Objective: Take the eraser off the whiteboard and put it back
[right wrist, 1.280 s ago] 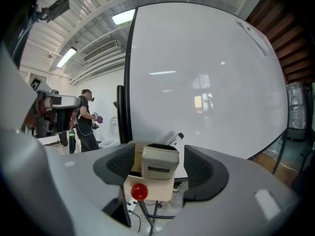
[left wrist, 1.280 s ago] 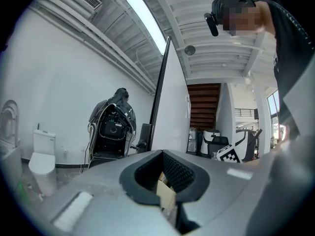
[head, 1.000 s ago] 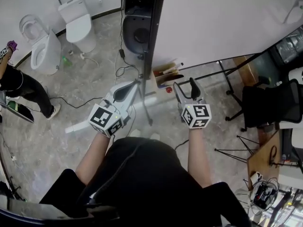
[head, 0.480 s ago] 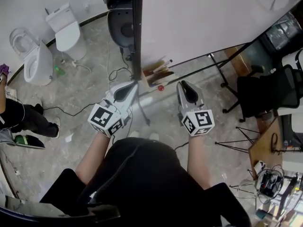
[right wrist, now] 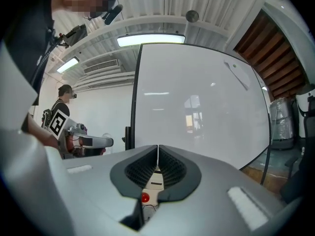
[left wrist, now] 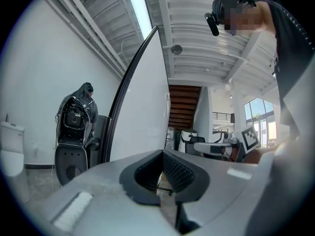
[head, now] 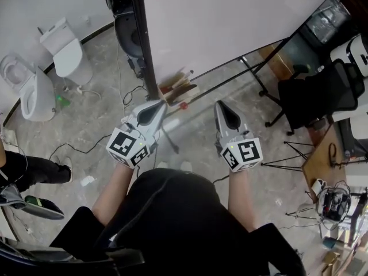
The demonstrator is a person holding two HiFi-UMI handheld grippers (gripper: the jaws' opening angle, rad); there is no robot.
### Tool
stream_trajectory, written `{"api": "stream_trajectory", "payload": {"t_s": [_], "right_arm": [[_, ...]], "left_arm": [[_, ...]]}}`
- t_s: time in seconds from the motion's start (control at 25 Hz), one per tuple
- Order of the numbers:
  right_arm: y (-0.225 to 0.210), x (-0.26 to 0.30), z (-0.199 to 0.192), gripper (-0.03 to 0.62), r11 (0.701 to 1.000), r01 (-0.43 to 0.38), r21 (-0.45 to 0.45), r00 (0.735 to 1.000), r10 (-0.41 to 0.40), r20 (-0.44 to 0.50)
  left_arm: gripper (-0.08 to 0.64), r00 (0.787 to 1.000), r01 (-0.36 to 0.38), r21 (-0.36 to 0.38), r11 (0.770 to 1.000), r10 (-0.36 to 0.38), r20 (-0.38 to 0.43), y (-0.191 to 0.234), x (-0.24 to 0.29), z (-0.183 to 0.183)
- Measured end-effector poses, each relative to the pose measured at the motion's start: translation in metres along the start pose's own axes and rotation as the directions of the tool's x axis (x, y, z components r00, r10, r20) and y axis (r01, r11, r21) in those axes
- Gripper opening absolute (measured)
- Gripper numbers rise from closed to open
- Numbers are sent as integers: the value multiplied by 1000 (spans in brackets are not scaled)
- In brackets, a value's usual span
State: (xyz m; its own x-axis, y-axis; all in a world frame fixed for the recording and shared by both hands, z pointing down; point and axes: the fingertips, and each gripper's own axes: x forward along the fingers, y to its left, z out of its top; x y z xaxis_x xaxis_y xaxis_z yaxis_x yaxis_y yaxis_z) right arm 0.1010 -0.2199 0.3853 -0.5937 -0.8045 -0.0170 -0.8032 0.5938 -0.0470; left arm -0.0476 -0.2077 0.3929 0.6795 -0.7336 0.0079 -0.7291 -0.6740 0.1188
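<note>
Facing one whiteboard, left hand-held gripper is pinched together empty; right hand-held gripper just closed on nothing.

Indoor, bright, even light. Tube lamp glows overhead, above the right gripper. A second strip lamp runs high and left of the left gripper. The whiteboard ahead of the right gripper carries soft pale reflections. Far right of the left gripper a window is washed out.

Both gripper views are fisheye, with black corners and straight lines bowed toward the rim. The grey housings nearest the lens are soft. Head view is sharp with a mild bend at the edges, and the floor is evenly lit.
</note>
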Motion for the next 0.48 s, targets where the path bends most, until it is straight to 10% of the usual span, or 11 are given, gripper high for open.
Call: {"api": "stream_trajectory", "payload": {"t_s": [0.48], "right_arm": [[-1, -38, 17, 9, 997, 76, -11, 997, -76, 23]], "left_arm": [[3, 995, 103, -3, 995, -103, -15, -24, 19, -3]]}}
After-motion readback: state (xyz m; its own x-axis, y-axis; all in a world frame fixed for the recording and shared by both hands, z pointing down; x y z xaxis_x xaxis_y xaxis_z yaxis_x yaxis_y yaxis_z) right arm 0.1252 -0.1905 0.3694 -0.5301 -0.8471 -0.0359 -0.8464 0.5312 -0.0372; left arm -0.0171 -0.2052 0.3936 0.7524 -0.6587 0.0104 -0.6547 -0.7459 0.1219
